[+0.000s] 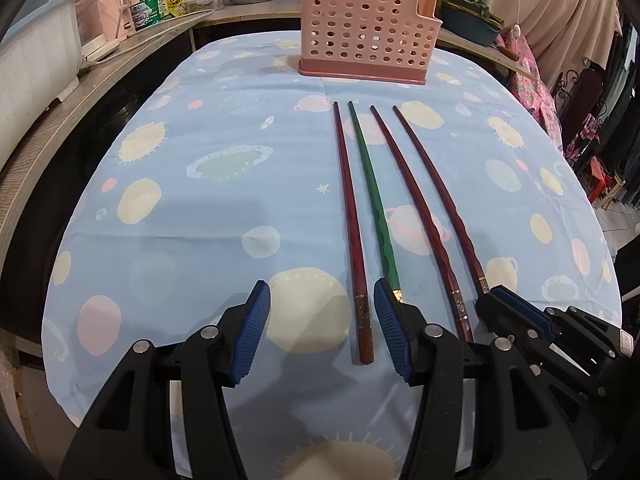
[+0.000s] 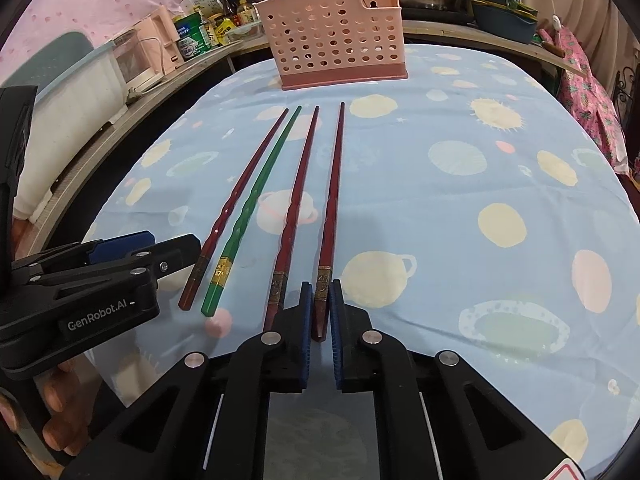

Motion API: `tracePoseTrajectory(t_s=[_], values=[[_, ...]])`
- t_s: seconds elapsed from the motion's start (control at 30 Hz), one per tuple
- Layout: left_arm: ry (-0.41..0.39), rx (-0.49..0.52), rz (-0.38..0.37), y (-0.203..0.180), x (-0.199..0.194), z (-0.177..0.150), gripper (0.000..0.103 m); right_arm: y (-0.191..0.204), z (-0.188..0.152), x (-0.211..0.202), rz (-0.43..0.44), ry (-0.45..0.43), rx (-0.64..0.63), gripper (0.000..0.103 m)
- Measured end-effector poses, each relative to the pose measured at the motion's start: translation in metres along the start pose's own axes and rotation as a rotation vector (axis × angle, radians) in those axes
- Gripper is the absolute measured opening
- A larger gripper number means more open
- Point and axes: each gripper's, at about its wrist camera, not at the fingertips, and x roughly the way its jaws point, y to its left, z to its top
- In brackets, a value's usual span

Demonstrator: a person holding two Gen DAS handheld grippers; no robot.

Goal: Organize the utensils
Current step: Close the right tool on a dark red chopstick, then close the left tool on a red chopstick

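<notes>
Three dark red chopsticks and one green chopstick (image 1: 372, 196) lie side by side on the blue tablecloth, tips toward a pink perforated utensil basket (image 1: 366, 28) at the far end. My left gripper (image 1: 322, 304) is open, low over the cloth, just left of the leftmost red chopstick (image 1: 352, 236). My right gripper (image 2: 320, 296) is shut on the thick end of the rightmost red chopstick (image 2: 334, 192), which still rests on the cloth. The green chopstick (image 2: 256, 196) and the basket (image 2: 332, 36) also show in the right wrist view.
A wooden counter (image 1: 60, 112) curves along the left with a white bin, appliances and bottles. Pots and a dark basin (image 1: 468, 20) stand behind the basket. Pink patterned cloth (image 2: 592, 96) hangs at the right edge.
</notes>
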Motion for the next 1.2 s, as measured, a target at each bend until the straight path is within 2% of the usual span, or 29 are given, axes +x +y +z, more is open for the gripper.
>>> tracePoseTrajectory(t_s=[0.5, 0.83, 0.93, 1.0, 1.2], values=[[0.033, 0.011, 0.006, -0.0024, 0.0092, -0.0066, 0.051, -0.0026, 0.0000, 0.0002, -0.007, -0.004, 0.009, 0.008], [0.024, 0.022, 0.022, -0.0034, 0.0101, -0.0089, 0.051, -0.0032, -0.0001, -0.0002, -0.008, -0.004, 0.012, 0.008], [0.021, 0.018, 0.026, -0.0019, 0.0099, -0.0090, 0.046, -0.0032, -0.0003, -0.0005, -0.007, -0.004, 0.013, 0.008], [0.019, 0.017, 0.030, -0.0011, 0.0093, -0.0090, 0.036, -0.0036, 0.0001, -0.0004, -0.008, -0.005, 0.014, 0.008], [0.017, 0.007, 0.034, 0.0036, 0.0092, -0.0073, 0.020, -0.0048, 0.0001, -0.0005, -0.010, -0.005, 0.016, 0.007]])
